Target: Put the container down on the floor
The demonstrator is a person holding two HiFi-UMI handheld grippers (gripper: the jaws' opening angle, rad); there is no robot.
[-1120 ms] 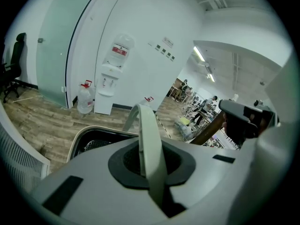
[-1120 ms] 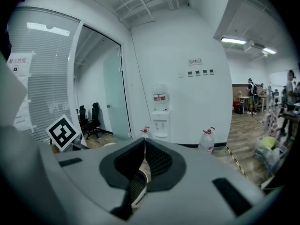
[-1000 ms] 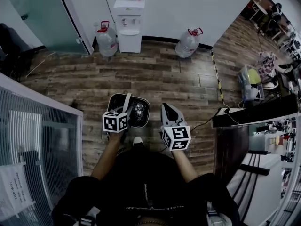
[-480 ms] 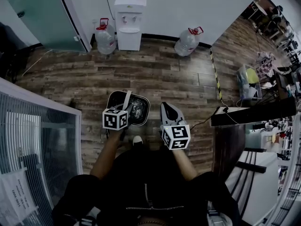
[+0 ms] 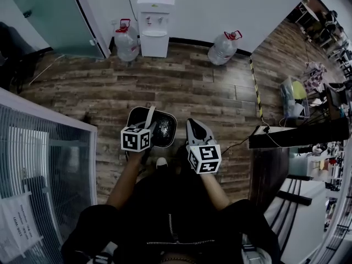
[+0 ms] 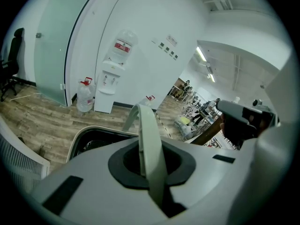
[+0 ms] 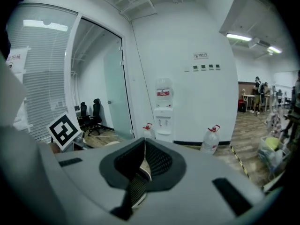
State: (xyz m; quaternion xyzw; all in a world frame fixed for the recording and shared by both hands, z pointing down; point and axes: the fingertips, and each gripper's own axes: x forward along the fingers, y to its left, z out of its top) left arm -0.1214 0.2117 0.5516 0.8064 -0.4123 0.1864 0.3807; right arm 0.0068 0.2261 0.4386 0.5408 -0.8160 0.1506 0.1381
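Change: next to none. The container hangs in the same spot ahead of the person's legs as a second ago, and both grippers hold their places; only the head camera has tipped slightly.
Meaning for the task: the lowering seems not to have begun. The container looks to be off the floor, though the steep view hides any gap beneath it.
Left gripper: fingers clamped tight on the container's handle, which rises upright between them.
Right gripper: fingers pressed together on nothing, held just right of the container and apart from it.
Handle: a pale, smooth, flat strap, probably plastic, arching up from the rim.
Container: a rounded-rectangle tub with a pale rim and a glossy black inside that may be a liner.
Right gripper's pads: dark, with a fine mesh grain.
Shoe: a pale toe just behind the container.
Floor: matt wood-look planks in mixed browns.
Water dispenser: a white box against the white wall.
Water bottles: clear, rounded, red-capped, one on each side of the dispenser.
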